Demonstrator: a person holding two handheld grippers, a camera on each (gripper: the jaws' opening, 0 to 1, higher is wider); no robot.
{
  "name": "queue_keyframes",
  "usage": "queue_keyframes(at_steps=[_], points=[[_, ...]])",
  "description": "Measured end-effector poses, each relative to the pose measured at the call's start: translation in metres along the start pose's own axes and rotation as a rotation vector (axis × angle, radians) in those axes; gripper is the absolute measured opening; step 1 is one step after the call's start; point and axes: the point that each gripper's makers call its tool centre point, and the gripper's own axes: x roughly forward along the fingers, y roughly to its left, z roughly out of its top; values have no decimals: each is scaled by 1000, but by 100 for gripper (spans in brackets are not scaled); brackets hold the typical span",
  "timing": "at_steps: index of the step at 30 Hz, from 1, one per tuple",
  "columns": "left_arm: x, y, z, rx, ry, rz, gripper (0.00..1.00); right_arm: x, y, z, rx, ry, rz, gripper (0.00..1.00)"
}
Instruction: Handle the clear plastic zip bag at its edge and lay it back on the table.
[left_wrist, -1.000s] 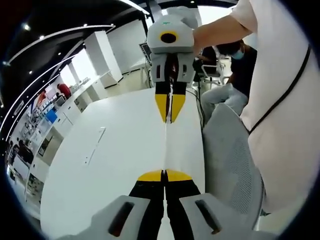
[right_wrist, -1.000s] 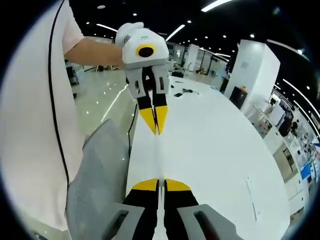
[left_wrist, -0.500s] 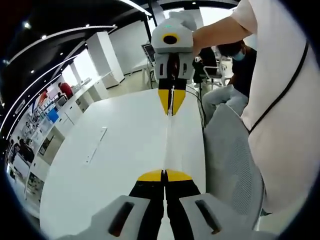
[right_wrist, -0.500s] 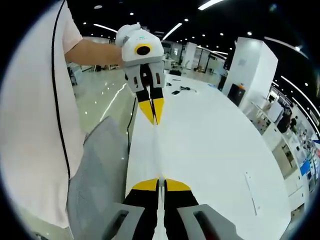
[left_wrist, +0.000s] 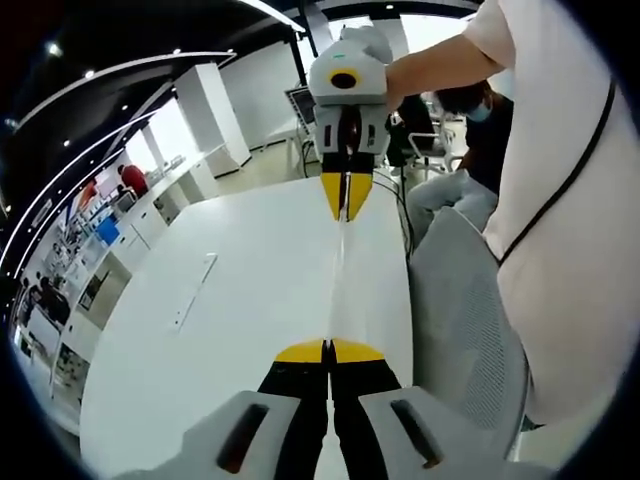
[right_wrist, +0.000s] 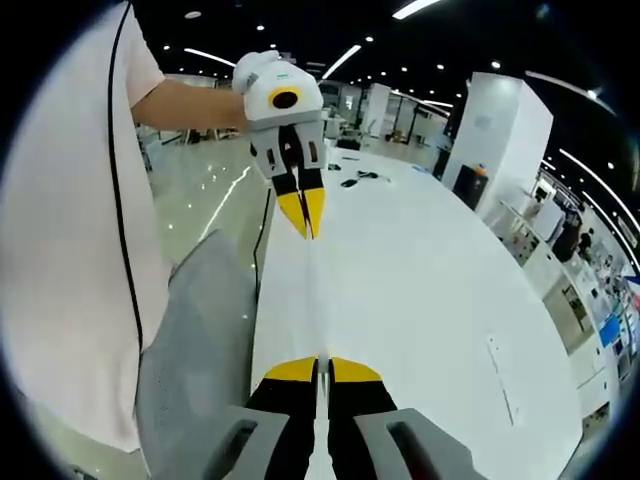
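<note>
You have drawn your hands further apart over the last second, so the bag (left_wrist: 338, 285), seen edge-on, is stretched above the table (left_wrist: 220, 320) between the left gripper (left_wrist: 328, 352) and right gripper (left_wrist: 345, 208), both clamped on its opposite edges and facing each other.

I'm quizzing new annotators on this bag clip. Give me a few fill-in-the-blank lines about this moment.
1. The clear zip bag is stretched edge-on between ___ grippers.
2. The left gripper has its jaws ___ on the bag's edge.
3. Below the bag lies a ___ table.
4. The jaw tips of the right gripper are coloured ___.

Missing words: two; shut; white; yellow
</note>
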Motion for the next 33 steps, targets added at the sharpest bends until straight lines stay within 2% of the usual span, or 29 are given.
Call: queue_keyframes(at_steps=[17, 33], points=[[-1, 0, 2, 3, -6, 5, 0, -7, 0, -3, 3, 1, -5, 0], [0, 1, 6, 2, -8, 17, 0, -5, -2, -6, 54, 2, 5, 0]])
